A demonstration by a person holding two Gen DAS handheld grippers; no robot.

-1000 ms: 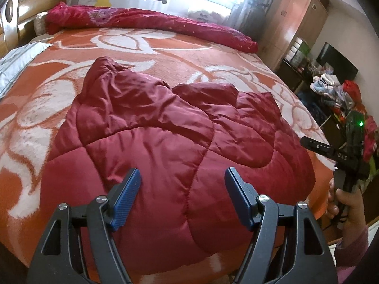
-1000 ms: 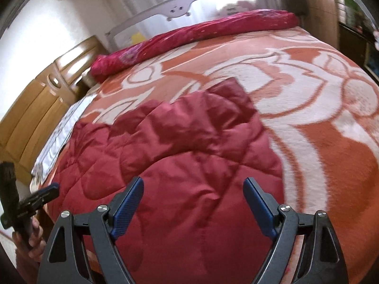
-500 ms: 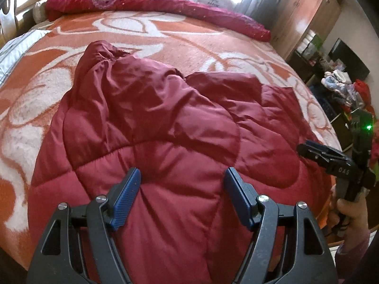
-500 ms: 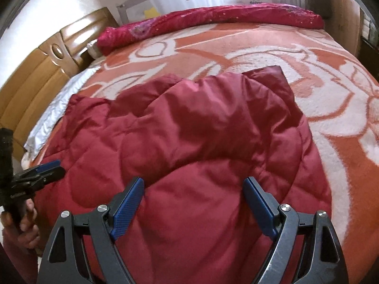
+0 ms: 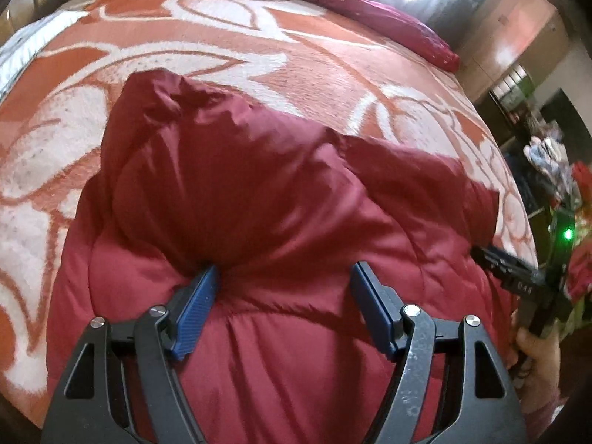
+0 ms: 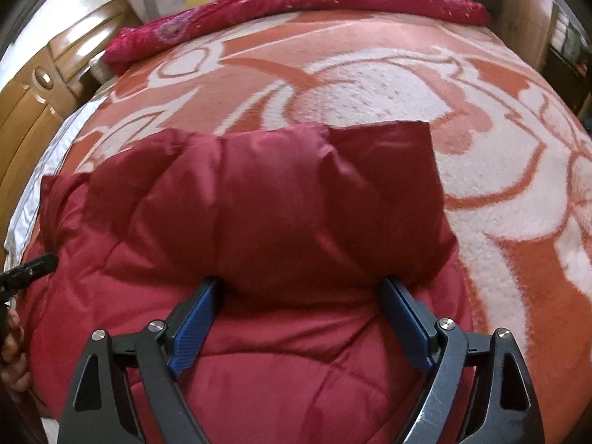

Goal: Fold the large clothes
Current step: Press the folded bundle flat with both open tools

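Observation:
A dark red quilted jacket (image 5: pixel 259 192) lies on the bed, its upper part folded toward me into a puffy layer (image 6: pixel 296 203). My left gripper (image 5: pixel 284 270) is open, pointing steeply down, its blue fingertips (image 5: pixel 199 296) at the near edge of that layer with padded cloth bulging between them. My right gripper (image 6: pixel 299 283) is open wider and straddles the same edge further right. Each gripper also shows in the other view: the right gripper (image 5: pixel 518 277) held by a hand (image 5: pixel 536 347), the left gripper (image 6: pixel 29 270) at the far left.
An orange and white patterned blanket (image 6: pixel 370 92) covers the bed. A rolled crimson quilt (image 6: pixel 333 0) lies along the far end. A wooden headboard (image 6: pixel 33 103) stands at the left, a wardrobe (image 5: pixel 518 29) and a cluttered shelf (image 5: pixel 555 155) at the right.
Both grippers have moved forward and down over the jacket, from above its near hem to the edge of the folded layer. Their jaws stay as wide as before.

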